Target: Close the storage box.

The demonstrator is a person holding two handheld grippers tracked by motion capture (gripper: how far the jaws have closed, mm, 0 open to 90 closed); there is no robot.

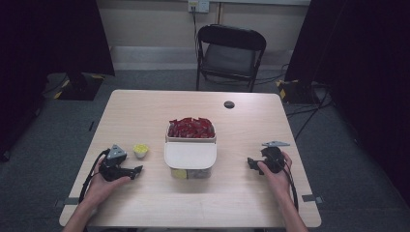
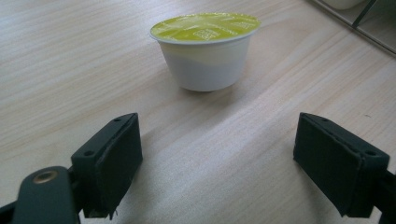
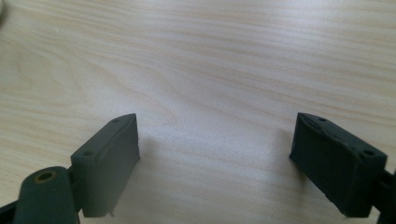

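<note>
Pod (image 2: 205,49) with yellow lid sits just ahead of left gripper (image 2: 217,158), jaws apart, empty; right gripper (image 3: 215,158) spread wide over bare table (image 3: 210,56); box (image 1: 190,154) between them.

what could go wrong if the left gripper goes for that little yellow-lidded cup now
The cup stands loose on the smooth table, ahead of the open left gripper, so a jaw touching first could probably push or tip it. Its walls taper downward, so a low squeeze might slip. The clear container sits close beside it and could get bumped.
</note>
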